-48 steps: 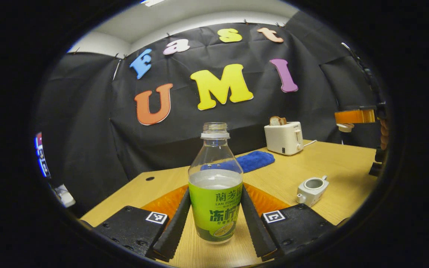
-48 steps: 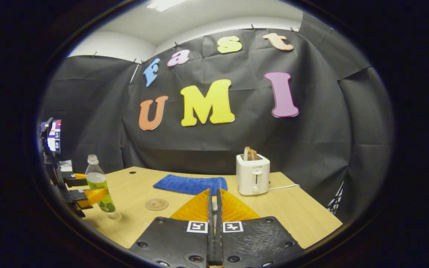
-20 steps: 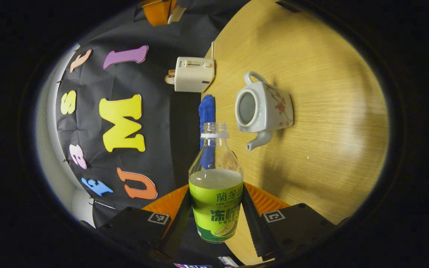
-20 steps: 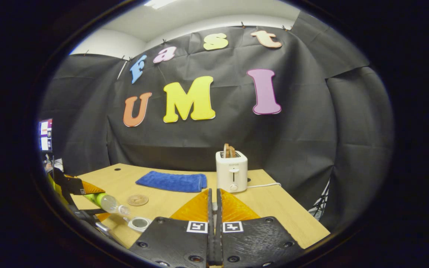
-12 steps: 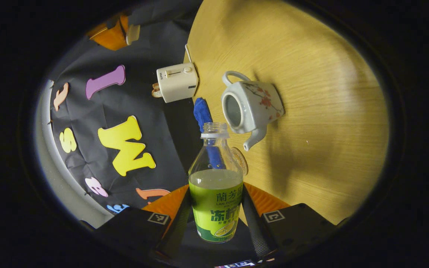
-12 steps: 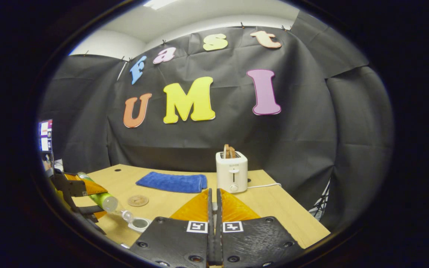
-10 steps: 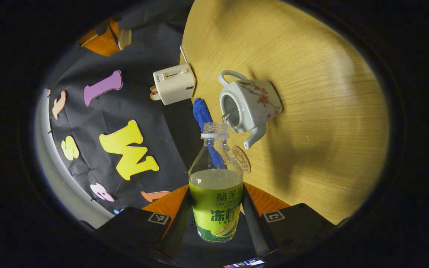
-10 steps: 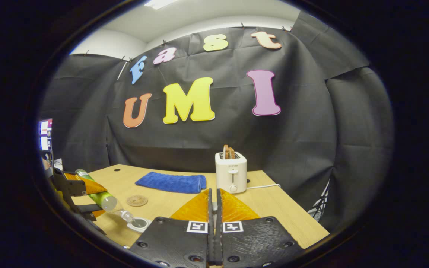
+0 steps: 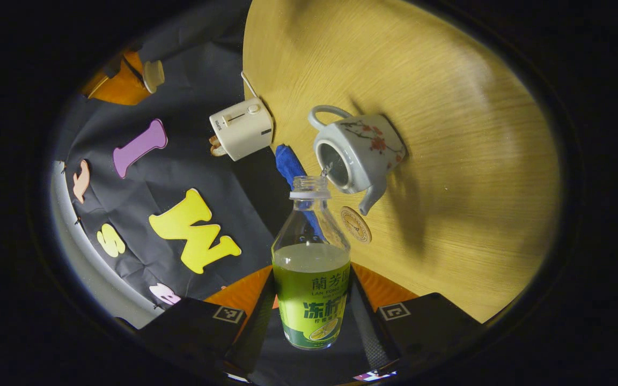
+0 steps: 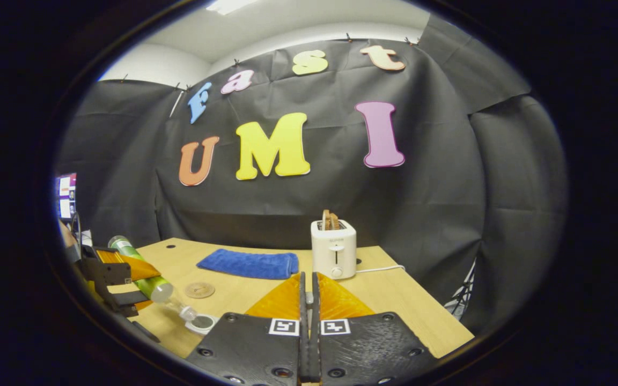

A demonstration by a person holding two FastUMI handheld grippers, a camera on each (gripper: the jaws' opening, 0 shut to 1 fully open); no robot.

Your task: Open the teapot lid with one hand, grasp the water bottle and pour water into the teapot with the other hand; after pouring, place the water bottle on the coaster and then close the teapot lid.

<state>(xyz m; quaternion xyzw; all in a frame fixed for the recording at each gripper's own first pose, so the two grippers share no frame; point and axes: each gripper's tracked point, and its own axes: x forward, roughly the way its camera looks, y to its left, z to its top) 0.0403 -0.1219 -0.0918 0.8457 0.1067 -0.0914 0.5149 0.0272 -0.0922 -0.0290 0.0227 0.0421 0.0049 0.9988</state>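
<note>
My left gripper [image 9: 311, 280] is shut on the green-labelled water bottle [image 9: 309, 230], which is tipped with its open neck just over the teapot's mouth. A thin stream of water runs from the neck into the white flowered teapot [image 9: 367, 150], which stands lidless on the table. The round coaster [image 9: 355, 224] lies beside the spout. The right gripper [image 9: 121, 86] hangs farther off with the teapot lid [image 9: 153, 76] in it. In the right gripper view my right gripper [image 10: 309, 289] looks shut, the tilted bottle [image 10: 151, 284] is over the teapot [image 10: 201, 323], and the coaster [image 10: 199, 290] lies behind.
A white toaster [image 10: 333, 249] with toast stands at the back of the wooden table [image 10: 395, 300], its cord trailing right. A folded blue cloth [image 10: 250, 264] lies to its left. A screen [image 10: 66, 195] glows at the far left.
The bottle stood upright on the table, then my left gripper lifted it and tipped it over the teapot; water started running and the tilt has grown. The right gripper has barely moved.
</note>
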